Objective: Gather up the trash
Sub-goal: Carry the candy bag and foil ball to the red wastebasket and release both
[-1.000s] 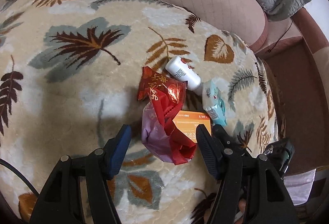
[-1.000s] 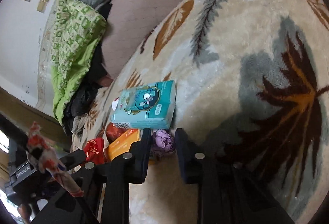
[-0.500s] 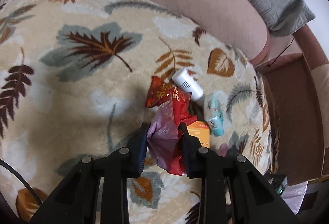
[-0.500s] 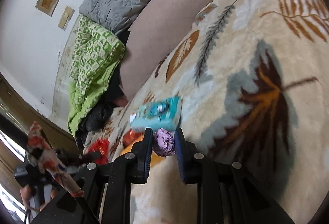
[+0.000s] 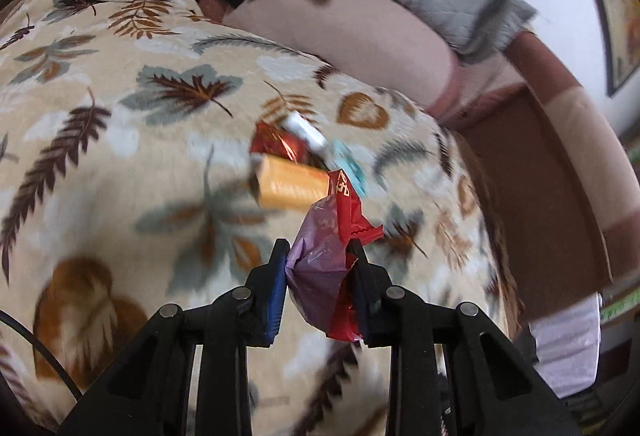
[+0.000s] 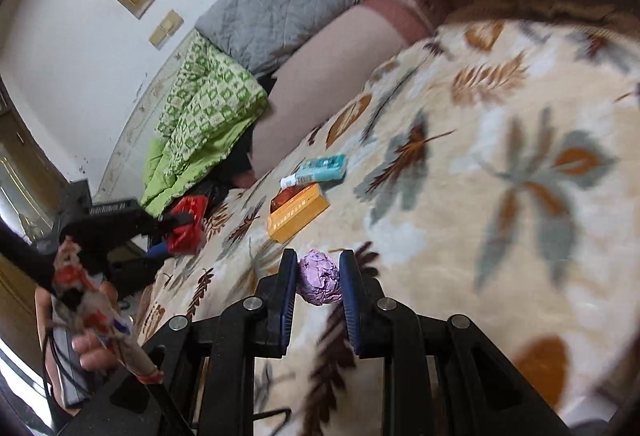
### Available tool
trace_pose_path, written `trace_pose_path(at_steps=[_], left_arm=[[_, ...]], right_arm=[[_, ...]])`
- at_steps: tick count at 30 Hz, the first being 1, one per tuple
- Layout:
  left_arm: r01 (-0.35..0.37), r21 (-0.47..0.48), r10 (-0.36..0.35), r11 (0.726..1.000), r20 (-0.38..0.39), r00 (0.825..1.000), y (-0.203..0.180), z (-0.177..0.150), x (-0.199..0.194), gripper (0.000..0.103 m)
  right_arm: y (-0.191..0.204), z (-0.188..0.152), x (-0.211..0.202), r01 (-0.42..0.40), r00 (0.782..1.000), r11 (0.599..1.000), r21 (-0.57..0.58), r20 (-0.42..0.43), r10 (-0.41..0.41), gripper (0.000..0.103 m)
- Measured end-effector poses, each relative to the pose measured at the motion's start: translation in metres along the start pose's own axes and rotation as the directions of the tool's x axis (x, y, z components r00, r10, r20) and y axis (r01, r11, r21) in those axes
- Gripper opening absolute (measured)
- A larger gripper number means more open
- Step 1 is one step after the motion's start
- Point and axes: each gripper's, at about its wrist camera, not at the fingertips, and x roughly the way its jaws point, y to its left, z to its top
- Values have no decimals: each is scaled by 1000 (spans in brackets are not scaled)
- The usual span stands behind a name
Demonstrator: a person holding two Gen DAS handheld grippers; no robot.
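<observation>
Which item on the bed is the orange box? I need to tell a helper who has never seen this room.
Start at the leaf-patterned blanket covering the bed. Near its middle lies a small cluster of items; the orange box is the flat rectangular carton closest to the tongs. Its neighbours are a teal packet and a white tube; only the box is orange.

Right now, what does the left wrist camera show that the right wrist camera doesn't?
Only the left view shows the left tool from behind, shut on a red and purple wrapper. Only the right view shows the right tool shut on a crumpled purple ball, and a hand. Both show the orange box, the teal pack and the leaf-patterned blanket.
</observation>
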Motion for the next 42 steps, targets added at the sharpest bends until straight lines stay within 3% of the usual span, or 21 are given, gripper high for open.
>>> trace_pose_path(at_steps=[9,17,22,32,42], left_arm=[[34,89,-35,995,12,999,-15,-104,-59,28],[102,182,-106,978,13,994,-50,-149,-102,28],[143,249,-156,958,35,987,-82,-164,-124,28],[195,366,-202,910,-19,979,-138,-195,-131,28],[310,472,-284,825,-127,950,-209,-229,-126,28]], right_arm=[[22,-7,-98,64,993,992,-108,102,-53,23],[16,-14,-170,140,977,980,-137,182,-114,23],[6,-16,-215,203,953,971,-127,256,-165,23],[-23,-5,-287,292,890,956,-42,377,-255,23],[-52,-5,-339,356,832,933,54,435,-343,23]])
